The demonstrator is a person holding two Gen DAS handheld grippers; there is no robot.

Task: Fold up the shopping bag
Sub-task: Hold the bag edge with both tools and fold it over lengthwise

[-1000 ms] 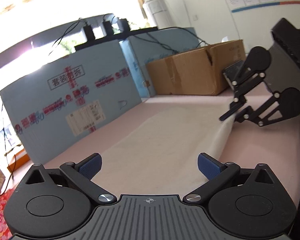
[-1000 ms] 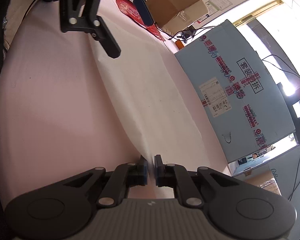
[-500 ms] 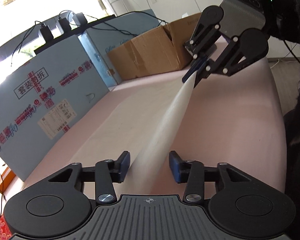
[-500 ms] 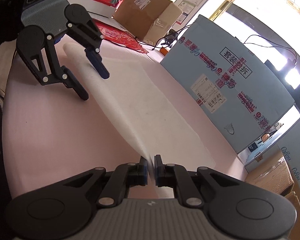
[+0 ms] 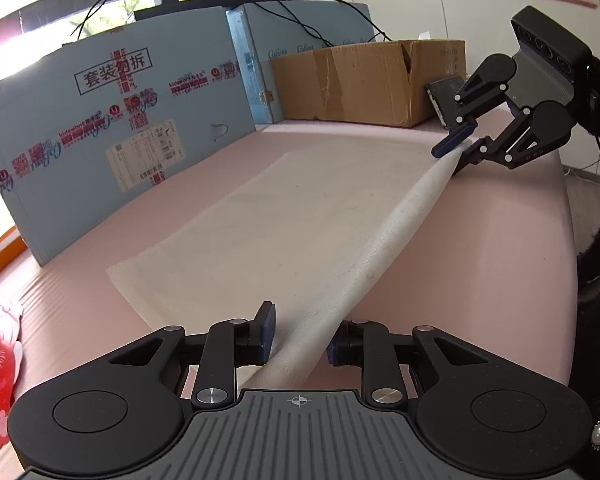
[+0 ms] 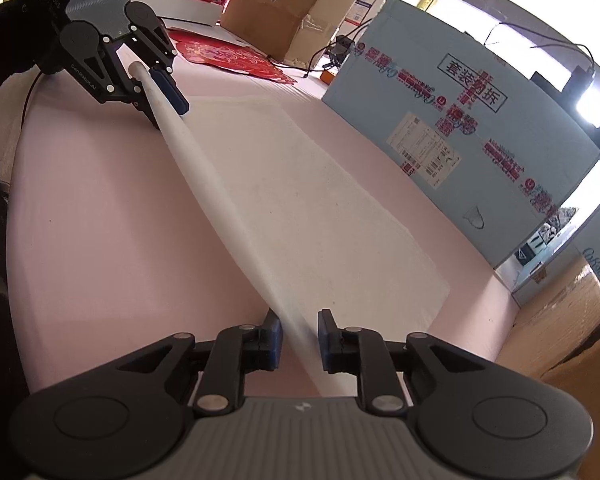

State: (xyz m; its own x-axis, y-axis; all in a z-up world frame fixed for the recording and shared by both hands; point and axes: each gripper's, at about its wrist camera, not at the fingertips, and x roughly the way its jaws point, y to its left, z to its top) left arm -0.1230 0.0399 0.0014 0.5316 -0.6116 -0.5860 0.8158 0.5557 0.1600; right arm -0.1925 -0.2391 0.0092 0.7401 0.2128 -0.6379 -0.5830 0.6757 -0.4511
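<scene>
Left wrist view: shopping bag (image 5: 260, 232), white and thin, lies flat on the pink table (image 5: 480, 260); its near long edge is lifted into a taut ridge strung between the 2 grippers. Left gripper (image 5: 300, 338) stands part-open, pads (image 5: 266, 332) straddling the ridge with a visible gap on each side, not clamping. Right gripper (image 5: 458, 148) looks clenched on the far end here, but its own view shows right gripper (image 6: 299, 334) with pads apart around the fabric; grip cannot be told for certain.

Risks, judged:
1. Edge slips from the loose left end, so the fold collapses.
2. Uneven carry skews the crease.
3. Thin fabric drags the flat part toward the blue box (image 5: 120, 128).
</scene>
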